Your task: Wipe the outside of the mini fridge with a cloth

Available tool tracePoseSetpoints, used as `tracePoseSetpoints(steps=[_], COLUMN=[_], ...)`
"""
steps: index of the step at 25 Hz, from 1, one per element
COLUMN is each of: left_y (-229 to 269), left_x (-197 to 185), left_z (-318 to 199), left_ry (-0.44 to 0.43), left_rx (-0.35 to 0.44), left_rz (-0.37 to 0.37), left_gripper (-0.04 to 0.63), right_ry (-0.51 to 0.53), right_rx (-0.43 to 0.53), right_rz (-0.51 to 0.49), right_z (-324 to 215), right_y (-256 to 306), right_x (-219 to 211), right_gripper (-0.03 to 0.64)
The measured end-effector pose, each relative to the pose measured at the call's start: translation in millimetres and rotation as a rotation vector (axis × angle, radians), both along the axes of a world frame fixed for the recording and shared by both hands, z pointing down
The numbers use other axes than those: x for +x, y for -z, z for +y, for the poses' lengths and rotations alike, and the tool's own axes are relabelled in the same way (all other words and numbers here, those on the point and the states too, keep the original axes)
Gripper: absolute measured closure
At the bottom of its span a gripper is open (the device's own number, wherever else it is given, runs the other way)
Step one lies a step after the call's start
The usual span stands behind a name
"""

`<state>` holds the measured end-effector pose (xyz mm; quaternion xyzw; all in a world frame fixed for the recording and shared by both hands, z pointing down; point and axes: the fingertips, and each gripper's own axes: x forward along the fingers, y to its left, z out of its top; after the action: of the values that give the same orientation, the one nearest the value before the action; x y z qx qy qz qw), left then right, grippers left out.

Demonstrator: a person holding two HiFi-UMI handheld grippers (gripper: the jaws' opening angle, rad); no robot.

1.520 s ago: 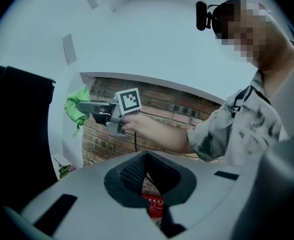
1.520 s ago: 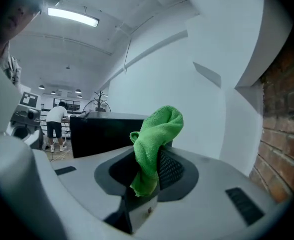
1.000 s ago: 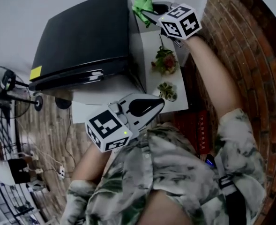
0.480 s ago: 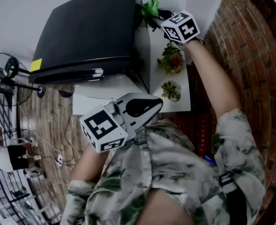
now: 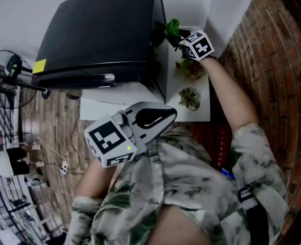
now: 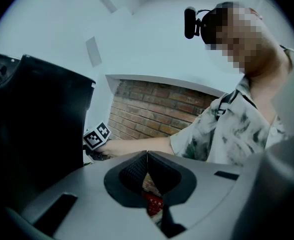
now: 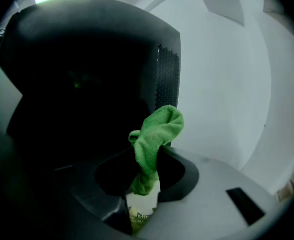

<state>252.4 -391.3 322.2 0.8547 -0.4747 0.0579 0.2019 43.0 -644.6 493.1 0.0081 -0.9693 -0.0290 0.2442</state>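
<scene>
A black mini fridge [image 5: 101, 32] stands on a white base, seen from above in the head view. My right gripper [image 5: 177, 37] is shut on a green cloth [image 5: 171, 28] at the fridge's right side, near its back corner. In the right gripper view the cloth [image 7: 155, 139] sticks up from the jaws just in front of the fridge's dark side wall [image 7: 87, 84]. My left gripper [image 5: 168, 117] is held low near the person's chest, away from the fridge, with its jaws shut and nothing between them [image 6: 147, 166].
A white shelf [image 5: 196, 98] right of the fridge carries two small potted plants [image 5: 189, 98]. A brick wall [image 5: 273, 60] runs along the right. A fan [image 5: 7, 78] and cables stand on the wooden floor at the left.
My right gripper has moved the green cloth down along the fridge's right side, from the top edge to lower on the wall. The left gripper has stayed almost still.
</scene>
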Motion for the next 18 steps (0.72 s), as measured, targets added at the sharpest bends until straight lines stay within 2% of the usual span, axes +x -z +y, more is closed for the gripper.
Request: tracePoseSetpoints(steps=[11,14,18], left_y=[1,4,5], left_x=[-8,-9,-6], left_z=[7,9,12], left_ry=[-0.011,-0.023,-0.050], left_rx=[0.006,0.014,0.023], left_rz=[0.000,0.008,0.013], left_gripper=[0.569,0.569,0.569], right_ry=[-0.007,-0.003,-0.019], right_rx=[-0.029,-0.014,0.000], right_rz=[0.185,0.209,0.164], right_z=[20,23,15], right_y=[-93,-96,-65], right_x=[9,14,23], right_gripper=[0.508,0.508,0.508])
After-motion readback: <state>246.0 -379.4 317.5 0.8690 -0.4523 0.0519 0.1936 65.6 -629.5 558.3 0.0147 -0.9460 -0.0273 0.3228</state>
